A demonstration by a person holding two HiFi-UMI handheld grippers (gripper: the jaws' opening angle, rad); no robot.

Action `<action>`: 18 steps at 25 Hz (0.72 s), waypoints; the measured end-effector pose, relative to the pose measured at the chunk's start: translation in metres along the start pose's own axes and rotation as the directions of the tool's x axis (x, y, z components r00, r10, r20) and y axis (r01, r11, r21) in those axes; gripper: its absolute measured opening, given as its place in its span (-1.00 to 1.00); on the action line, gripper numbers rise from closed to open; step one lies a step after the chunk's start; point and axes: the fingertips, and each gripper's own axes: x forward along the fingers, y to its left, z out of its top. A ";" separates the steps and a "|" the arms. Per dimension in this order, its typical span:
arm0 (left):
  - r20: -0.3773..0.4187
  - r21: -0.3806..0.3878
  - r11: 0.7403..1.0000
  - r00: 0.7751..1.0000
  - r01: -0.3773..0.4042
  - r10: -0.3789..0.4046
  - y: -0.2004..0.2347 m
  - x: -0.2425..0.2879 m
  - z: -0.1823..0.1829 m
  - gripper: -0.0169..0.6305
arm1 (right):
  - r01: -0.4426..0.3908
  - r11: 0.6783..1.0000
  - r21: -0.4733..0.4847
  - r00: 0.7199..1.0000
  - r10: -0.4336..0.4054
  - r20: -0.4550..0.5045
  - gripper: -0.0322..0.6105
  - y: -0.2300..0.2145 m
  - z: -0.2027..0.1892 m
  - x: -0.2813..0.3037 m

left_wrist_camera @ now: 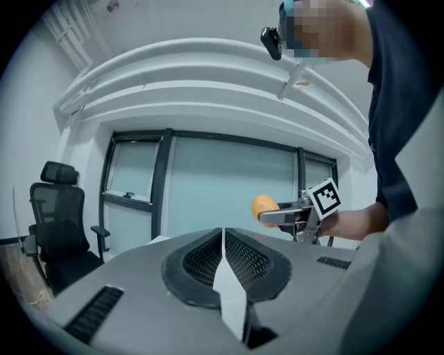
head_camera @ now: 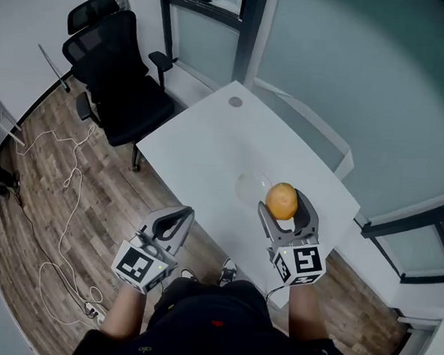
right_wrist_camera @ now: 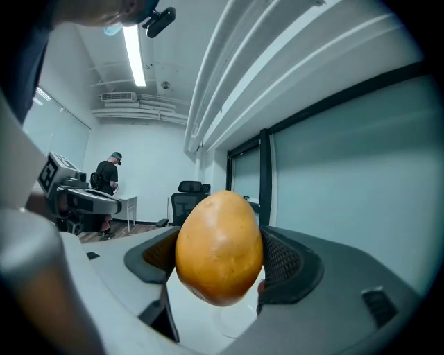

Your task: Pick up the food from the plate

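Right gripper [head_camera: 286, 214]: held low in front of the body, bare forearm straight out, jaws pointing away over the near edge of the table. The jaws are pinching one orange-yellow, egg-shaped piece of food [head_camera: 282, 201], smooth-skinned with faint speckles. In the right gripper view the black ribbed pads [right_wrist_camera: 284, 260] press it from both sides, its long axis upright, and it bulges above and below them. One marker cube sits at the rear of this gripper.

Food is lifted off the clear round glass plate [head_camera: 250, 187]. The plate lies flat on the table, just beyond and to the left of the food in the head view and below it in the right gripper view. One plate, one food item.

Left gripper [head_camera: 180, 217]: held off the table's near-left edge, above the floor, tilted up and forward. Its grey jaws are pressed together with nothing between them, and the mesh-textured pads meet along a thin seam in the left gripper view [left_wrist_camera: 223, 253]. It also has one marker cube.

Table: white rectangular tabletop [head_camera: 209, 135], matt, with one small grey round cap [head_camera: 235, 102] near the far corner.

Beyond: a black mesh office chair [head_camera: 119, 77] at the table's left end, a second black chair [head_camera: 93, 7] behind it. The wood-plank floor [head_camera: 32, 221] has one white cable [head_camera: 72, 194] looping across it. Frosted glass panels in dark frames stand on the far side.
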 end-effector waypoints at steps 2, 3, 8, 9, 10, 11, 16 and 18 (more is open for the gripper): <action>0.022 0.016 1.000 1.000 0.009 -0.009 -0.005 0.001 0.013 -0.85 | 0.008 1.000 -0.020 1.000 -0.007 0.028 0.24 0.002 0.015 -0.016; 0.035 0.027 1.000 0.999 0.014 -0.015 -0.008 0.000 0.018 -0.85 | 0.009 1.000 -0.025 0.999 -0.008 0.041 0.24 0.004 0.021 -0.023; 0.065 0.031 0.999 0.997 0.029 -0.031 -0.021 -0.008 0.036 -0.84 | 0.014 1.000 -0.026 0.996 -0.011 0.089 0.24 0.013 0.039 -0.047; 0.069 0.028 0.999 0.997 0.031 -0.033 -0.025 -0.008 0.039 -0.84 | 0.019 0.999 -0.027 0.996 -0.017 0.092 0.24 0.014 0.042 -0.052; 0.074 0.032 0.999 0.997 0.035 -0.037 -0.029 -0.009 0.041 -0.85 | 0.021 0.999 -0.030 0.995 -0.018 0.097 0.24 0.013 0.044 -0.058; 0.080 0.043 0.998 0.996 0.040 -0.043 -0.033 -0.009 0.043 -0.85 | 0.020 0.999 -0.034 0.995 -0.016 0.103 0.24 0.013 0.046 -0.062; 0.094 0.070 0.996 0.994 0.057 -0.064 -0.041 -0.009 0.045 -0.85 | 0.021 0.999 -0.041 0.993 -0.016 0.113 0.24 0.016 0.049 -0.068; 0.097 0.078 0.995 0.993 0.060 -0.067 -0.042 -0.009 0.044 -0.84 | 0.024 0.999 -0.041 0.994 -0.019 0.111 0.24 0.015 0.050 -0.069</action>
